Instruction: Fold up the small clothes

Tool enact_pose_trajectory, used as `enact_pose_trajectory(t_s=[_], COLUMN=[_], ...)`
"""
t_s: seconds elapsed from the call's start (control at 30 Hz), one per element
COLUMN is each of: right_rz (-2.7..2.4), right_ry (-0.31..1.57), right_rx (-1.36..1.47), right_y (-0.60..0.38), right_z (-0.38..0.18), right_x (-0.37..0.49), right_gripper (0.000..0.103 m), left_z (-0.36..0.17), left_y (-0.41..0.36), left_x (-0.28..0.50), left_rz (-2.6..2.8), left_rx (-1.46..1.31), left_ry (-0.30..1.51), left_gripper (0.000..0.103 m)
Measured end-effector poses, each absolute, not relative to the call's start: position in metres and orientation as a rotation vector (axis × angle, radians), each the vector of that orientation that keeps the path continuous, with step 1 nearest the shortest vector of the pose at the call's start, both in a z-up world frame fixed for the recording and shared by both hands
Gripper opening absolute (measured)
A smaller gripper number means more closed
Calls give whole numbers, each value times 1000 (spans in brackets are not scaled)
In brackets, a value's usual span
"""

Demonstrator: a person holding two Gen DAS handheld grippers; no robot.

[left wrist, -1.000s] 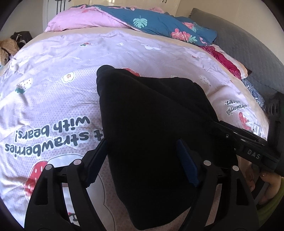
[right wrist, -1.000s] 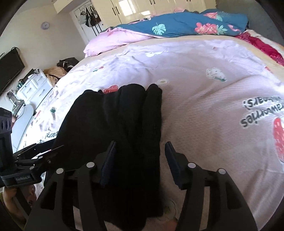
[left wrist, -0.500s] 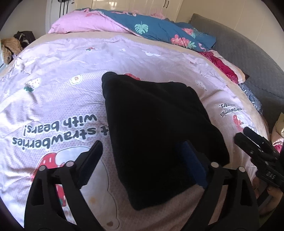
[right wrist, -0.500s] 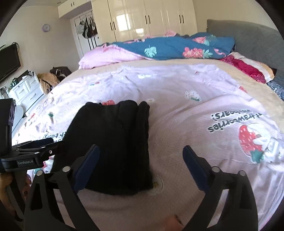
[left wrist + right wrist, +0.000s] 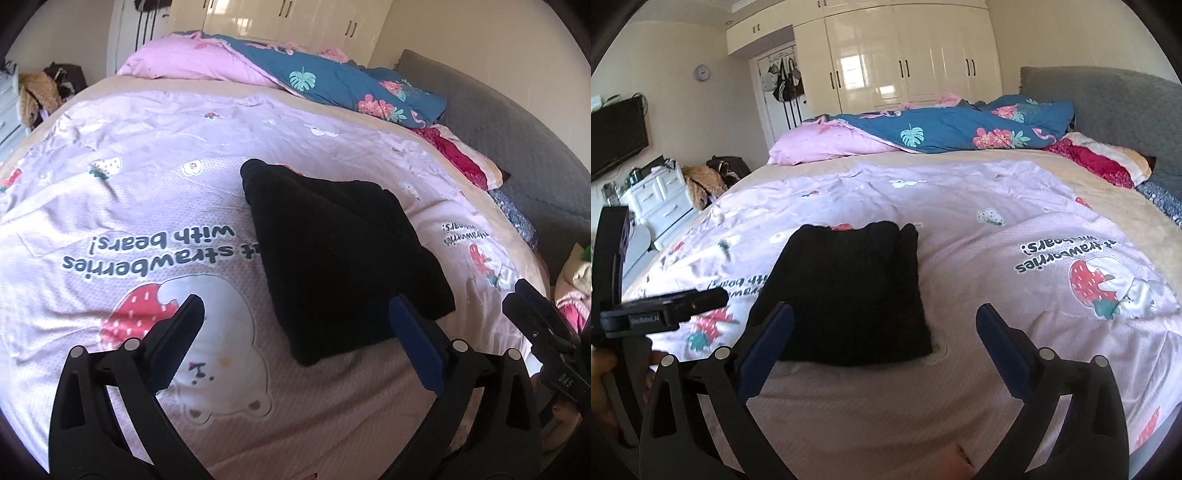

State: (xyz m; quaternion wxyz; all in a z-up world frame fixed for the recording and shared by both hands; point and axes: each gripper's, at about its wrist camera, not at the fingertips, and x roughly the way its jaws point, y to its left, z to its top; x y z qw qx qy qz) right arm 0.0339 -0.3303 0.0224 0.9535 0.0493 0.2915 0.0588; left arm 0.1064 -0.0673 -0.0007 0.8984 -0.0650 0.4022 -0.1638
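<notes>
A black knitted garment (image 5: 340,254) lies folded into a compact rectangle on the pink strawberry-print bedspread (image 5: 147,206); it also shows in the right wrist view (image 5: 849,291). My left gripper (image 5: 295,325) is open and empty, held just short of the garment's near edge. My right gripper (image 5: 884,325) is open and empty, in front of the garment's near edge. Each gripper shows at the edge of the other's view: the right gripper (image 5: 535,325) and the left gripper (image 5: 665,310).
A pink and blue floral duvet (image 5: 923,129) is bunched at the bed's far side. A grey headboard (image 5: 1108,107) and a red pillow (image 5: 1097,158) are at the right. A white dresser (image 5: 661,199), a TV and wardrobes stand beyond the bed.
Both grippers have opened wide and pulled back from the garment. The garment now lies flat and free on the bedspread.
</notes>
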Motion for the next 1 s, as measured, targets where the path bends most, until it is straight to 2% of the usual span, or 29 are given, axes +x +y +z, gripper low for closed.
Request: enact_pose_trajectory(t_s=[0.4, 1.0], right_rz=[93, 40], right_ry=[564, 633], right_rx=[31, 12], right_y=[-307, -306], right_z=[0, -26], right_x=[-12, -19], right_gripper=[99, 99], left_z=[-15, -34], left_y=[-52, -64], left_x=[60, 42], left_rz=[-328, -333], left_rx=[-100, -67], left_ry=[784, 799], left_gripper=[94, 94])
